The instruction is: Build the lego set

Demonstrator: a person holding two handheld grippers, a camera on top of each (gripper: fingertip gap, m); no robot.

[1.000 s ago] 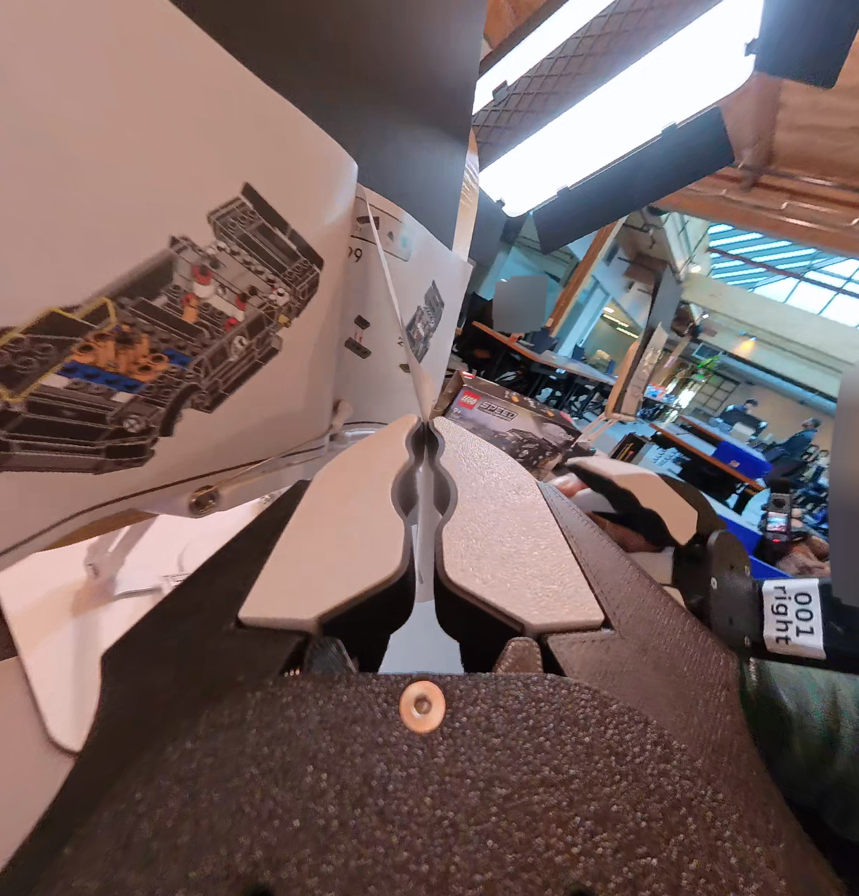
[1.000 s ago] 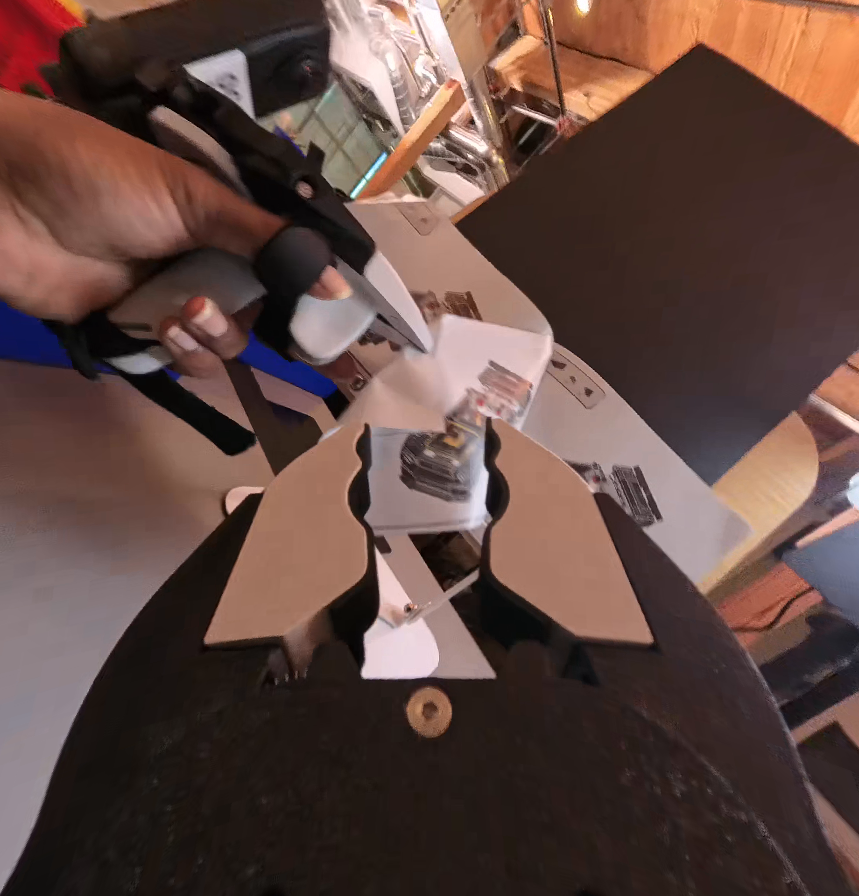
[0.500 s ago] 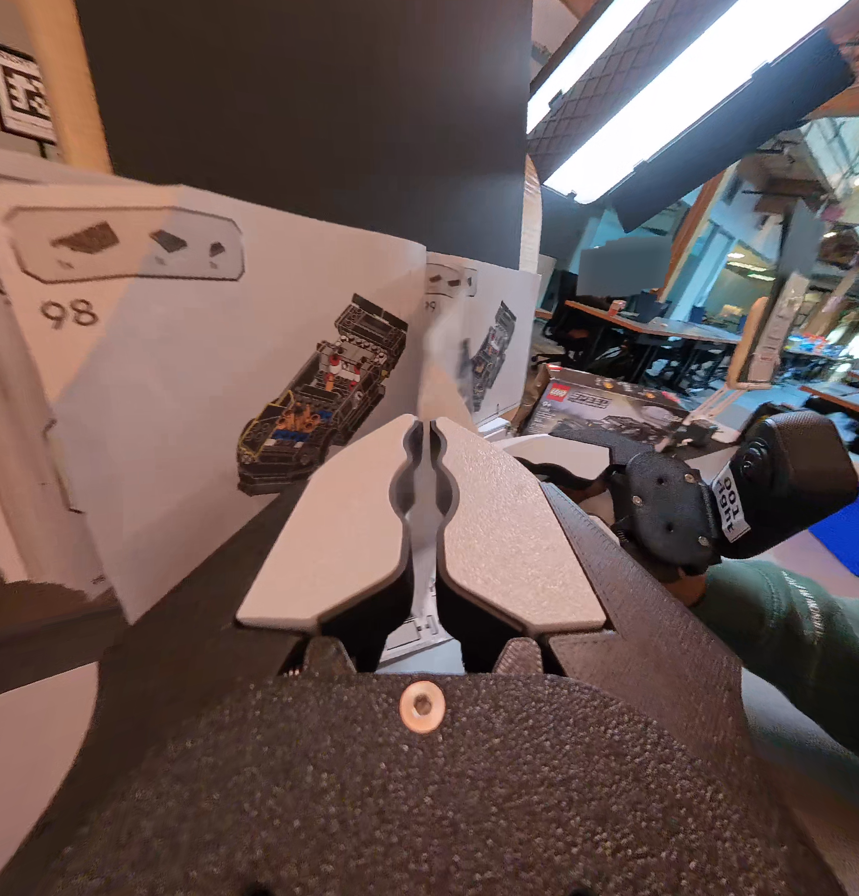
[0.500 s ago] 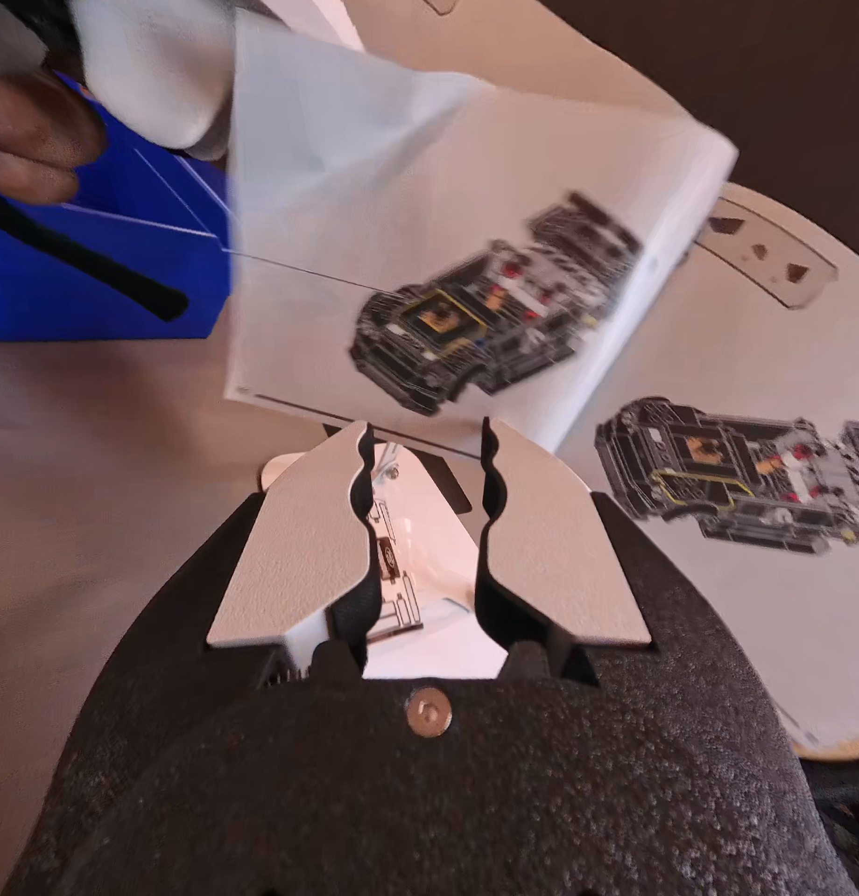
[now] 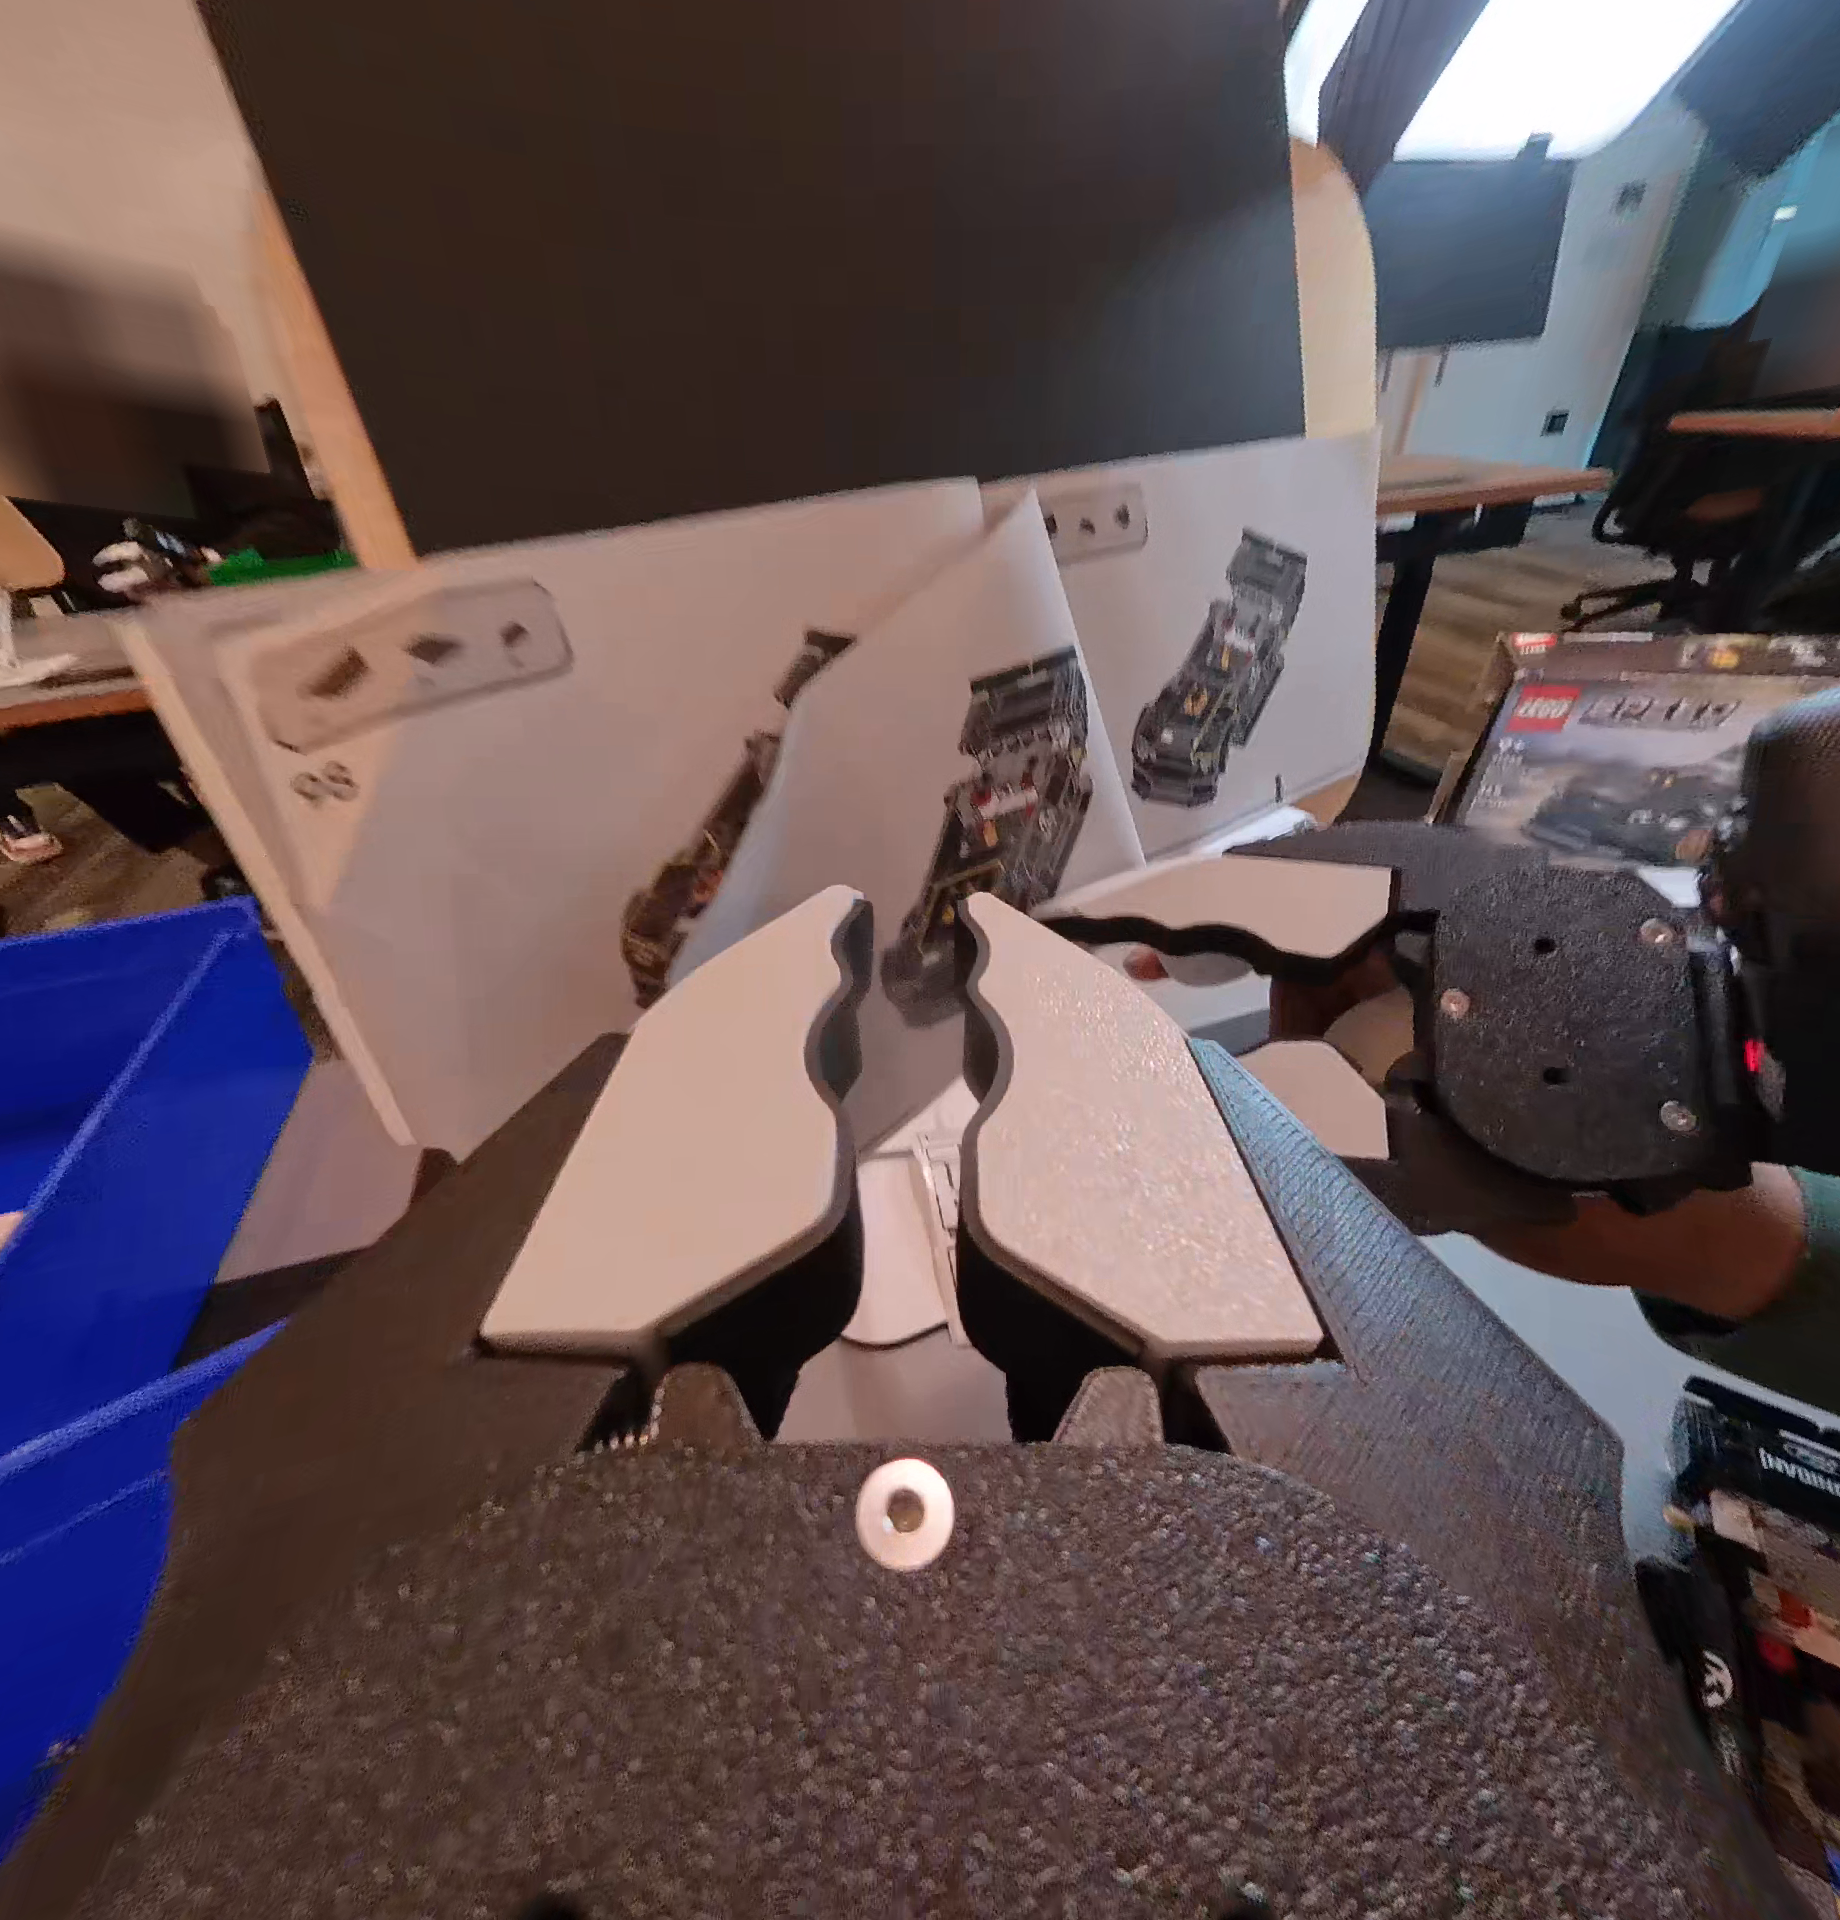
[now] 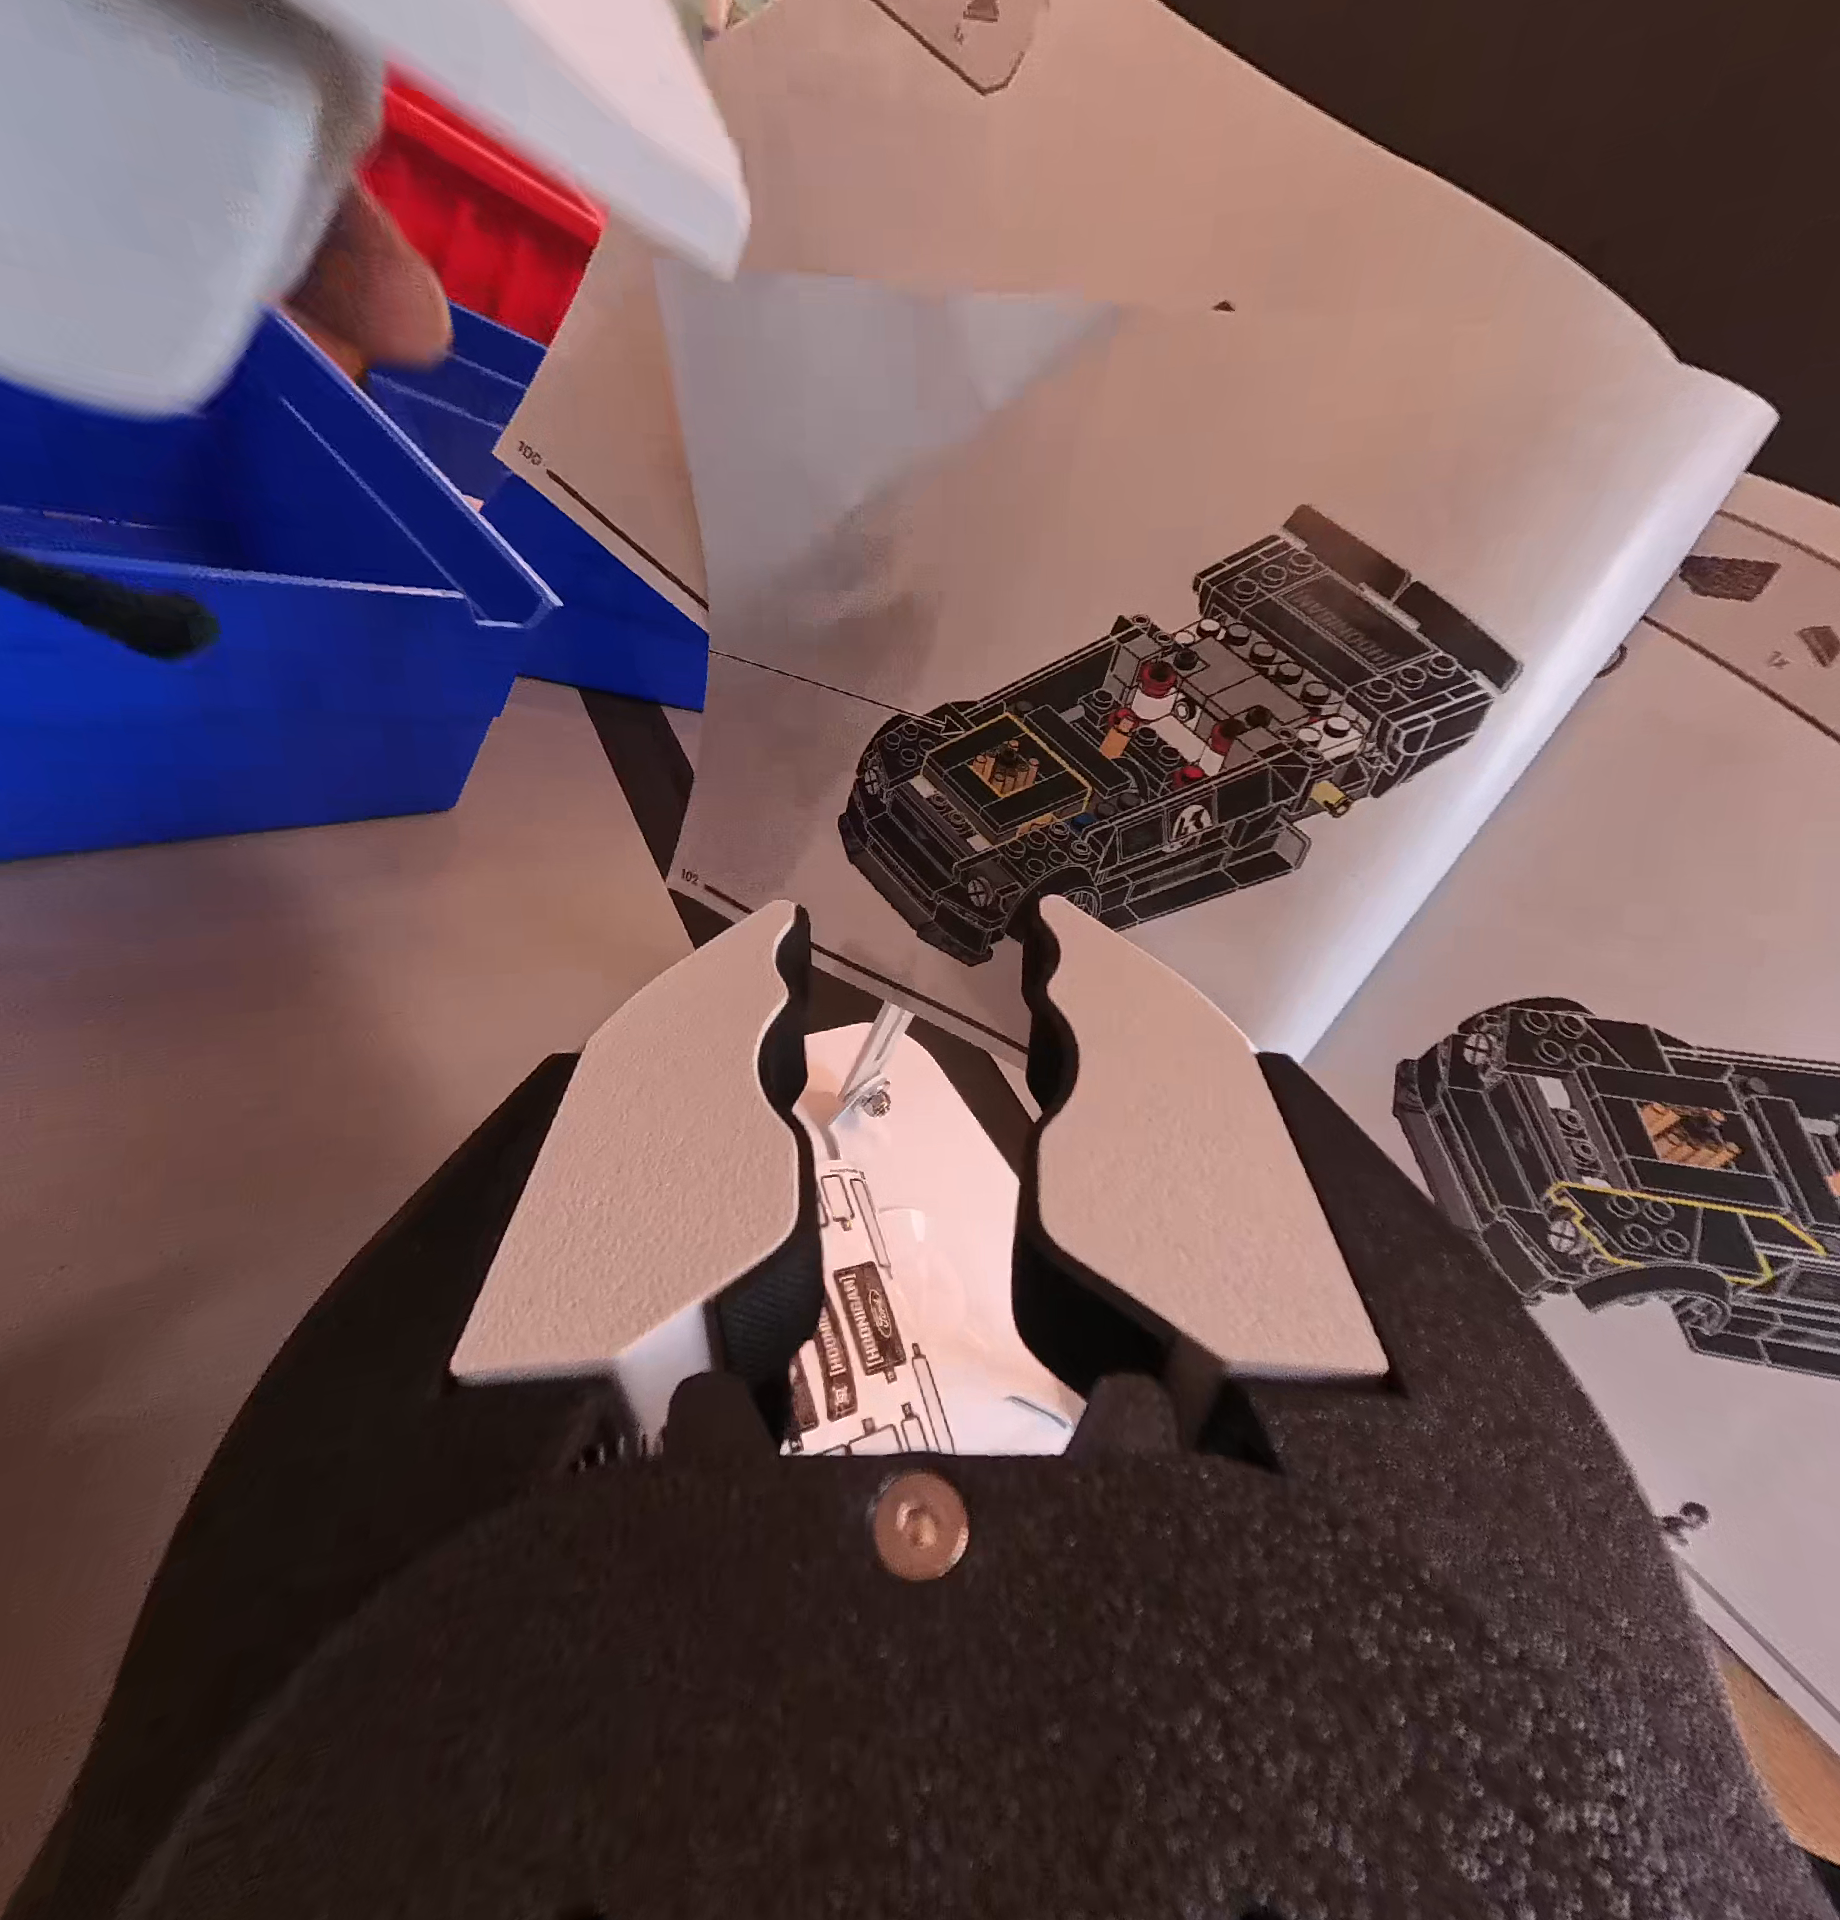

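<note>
1. The instruction booklet [image 6: 1259,436] stands open at centre frame, its loose page [image 5: 926,748] just ahead of the left gripper [image 5: 911,914].
2. Left fingers released, empty.
3. The right gripper [image 6: 911,925] gapes, empty, nearer the lower edge.

Instruction booklet [image 6: 1259,436]: thin paper, slight sheen. Blue bins [image 6: 220,665]: smooth glossy plastic. Gripper bodies: black, coarse grainy matt print; finger plates [image 5: 1124,1122] light grey, fine-textured matt. Screw [image 5: 903,1511]: bright metal. Box [image 5: 1622,748], far right: printed cardboard.
</note>
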